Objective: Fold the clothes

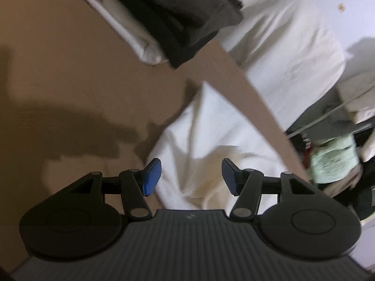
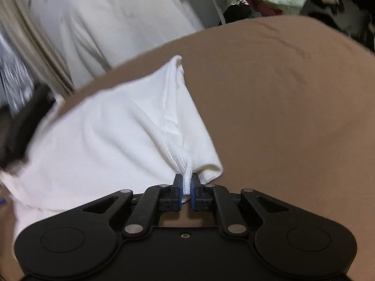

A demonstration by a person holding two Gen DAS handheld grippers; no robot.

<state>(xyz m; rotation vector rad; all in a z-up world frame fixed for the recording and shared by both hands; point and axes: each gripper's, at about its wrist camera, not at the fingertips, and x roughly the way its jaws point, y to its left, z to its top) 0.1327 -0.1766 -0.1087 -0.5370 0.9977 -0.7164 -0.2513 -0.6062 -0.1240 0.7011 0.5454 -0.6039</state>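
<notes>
Jaws spread wide, the left gripper (image 1: pixel 191 175) is hovering over a white garment (image 1: pixel 211 145) that is lying rumpled on the brown table (image 1: pixel 70 82), its blue pads (image 1: pixel 152 178) gripping nothing. Beyond it, a stack of folded clothes (image 1: pixel 164 18), dark over white, is sitting near the table's edge. Further right, the right gripper (image 2: pixel 186 193) is pinching a bunched edge of the white garment.
</notes>
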